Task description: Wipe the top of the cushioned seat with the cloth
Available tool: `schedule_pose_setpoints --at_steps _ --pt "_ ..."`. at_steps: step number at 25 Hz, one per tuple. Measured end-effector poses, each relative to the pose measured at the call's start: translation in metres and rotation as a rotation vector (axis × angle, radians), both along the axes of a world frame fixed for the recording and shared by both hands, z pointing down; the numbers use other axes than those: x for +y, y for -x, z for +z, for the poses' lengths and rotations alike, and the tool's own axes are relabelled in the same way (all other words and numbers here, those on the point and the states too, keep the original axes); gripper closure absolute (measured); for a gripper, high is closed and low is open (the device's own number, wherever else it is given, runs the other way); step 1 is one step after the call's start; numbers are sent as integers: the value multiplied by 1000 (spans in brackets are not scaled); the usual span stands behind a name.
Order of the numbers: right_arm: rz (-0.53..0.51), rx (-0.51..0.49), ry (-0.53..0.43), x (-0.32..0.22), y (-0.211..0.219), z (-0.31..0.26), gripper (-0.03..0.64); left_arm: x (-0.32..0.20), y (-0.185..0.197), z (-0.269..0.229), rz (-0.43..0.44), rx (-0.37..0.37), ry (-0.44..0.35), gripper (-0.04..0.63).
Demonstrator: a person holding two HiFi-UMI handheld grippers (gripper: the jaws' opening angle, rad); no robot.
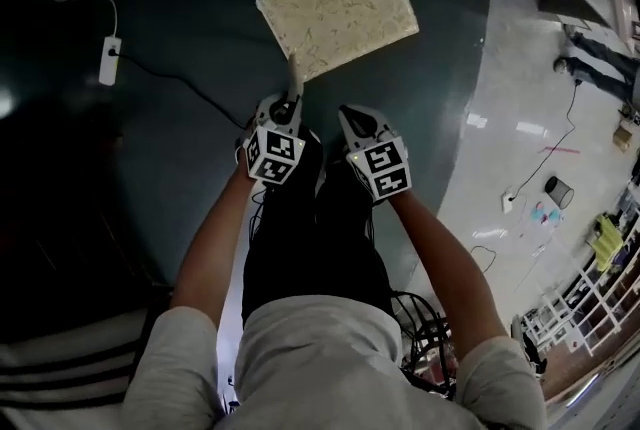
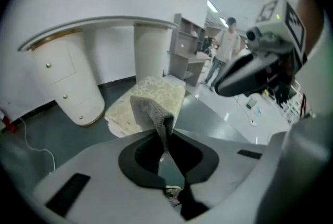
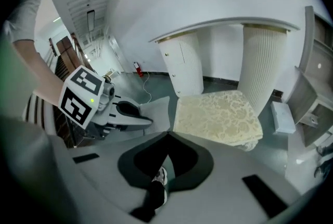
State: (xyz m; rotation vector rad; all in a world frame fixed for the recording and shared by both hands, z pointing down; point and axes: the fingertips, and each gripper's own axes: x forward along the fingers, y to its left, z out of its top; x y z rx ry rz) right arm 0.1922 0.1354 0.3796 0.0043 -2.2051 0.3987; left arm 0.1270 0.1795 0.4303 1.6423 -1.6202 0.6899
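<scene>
**Desk:** Where is the cloth [image 2: 154,107], and who has it?

**Photographer:** The left gripper [image 1: 290,108] has its jaws clenched on 1 end of it. It is held in the air short of the cushioned seat [image 1: 340,10], not touching it. The right gripper [image 3: 167,135] has its jaws together on nothing.

**Desk:** How does it look?

**Photographer:** Grey-beige and coarsely knitted, bunched into a fold ahead of the jaws.

**Desk:** And how will it handle?

**Photographer:** Light, soft and limp, I judge, and likely to grip the seat's cream patterned fabric rather than slide. A pinch on the bunched end looks right, leaving the free fold to lie flat.
</scene>
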Motion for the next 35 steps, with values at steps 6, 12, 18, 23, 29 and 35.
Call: schedule_pose_setpoints --at_steps 6,12,18,23,29,35 --pt "45 -173 11 -21 9 -109 606 -20 14 -131 -197 -31 -119 558" --pt "159 -275 -87 -49 -26 -197 606 -25 -15 -224 -325 -51 -196 558" --pt "201 -445 -173 -75 -56 -296 607 -48 -65 -330 -285 -167 -339 558" --pt "194 -562 -258 -87 -109 -381 607 -56 -112 -408 -306 -184 -466 558" --pt "253 -618 -412 -104 -160 -432 607 -65 -150 -446 -358 -220 -535 558" --pt "254 -667 -497 -92 -159 -464 607 -69 -166 -481 -281 -278 -587 558"
